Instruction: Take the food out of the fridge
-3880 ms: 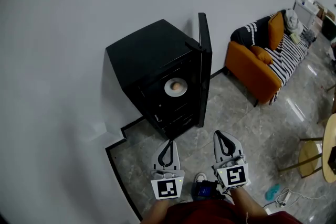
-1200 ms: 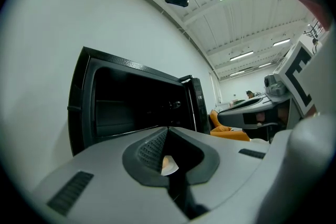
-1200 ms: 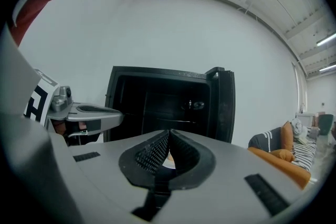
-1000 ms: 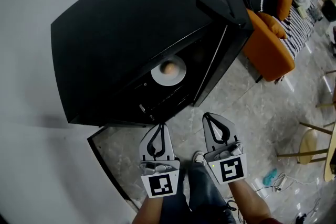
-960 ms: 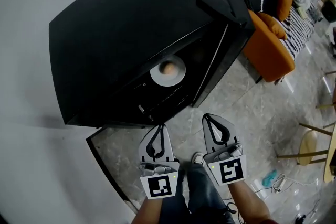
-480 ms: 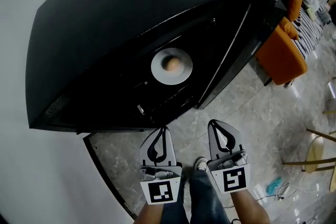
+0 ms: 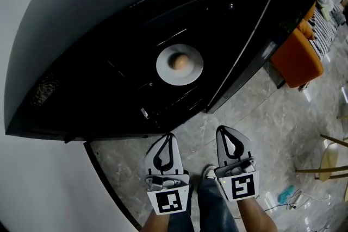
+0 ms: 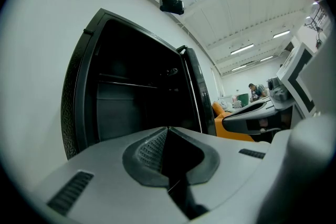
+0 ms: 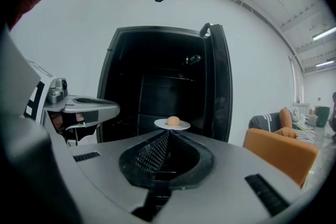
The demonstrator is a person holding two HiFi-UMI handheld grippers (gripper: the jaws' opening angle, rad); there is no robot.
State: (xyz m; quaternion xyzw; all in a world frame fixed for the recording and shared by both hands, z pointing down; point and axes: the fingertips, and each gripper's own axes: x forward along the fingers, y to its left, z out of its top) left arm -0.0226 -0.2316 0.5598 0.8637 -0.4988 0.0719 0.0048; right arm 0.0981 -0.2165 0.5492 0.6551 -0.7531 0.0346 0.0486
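One black fridge (image 7: 109, 19) stands with its one door (image 7: 261, 46) open. Inside, one white plate (image 7: 163, 69) sits on a shelf and carries the food (image 7: 180, 62): one round tan piece, possibly a bun. Two grippers hang side by side below the fridge opening, well apart from the plate. The left gripper (image 7: 169, 137) has its fingers (image 8: 149, 152) clenched on nothing. The right gripper (image 7: 224, 130) is likewise clenched and empty, with the plate (image 9: 160, 123) straight ahead. Each gripper bears one black-and-white square marker (image 7: 167, 201). One white tag (image 7: 142, 113) on the fridge front is too small to read. One orange sofa (image 7: 293, 57) stands at right.
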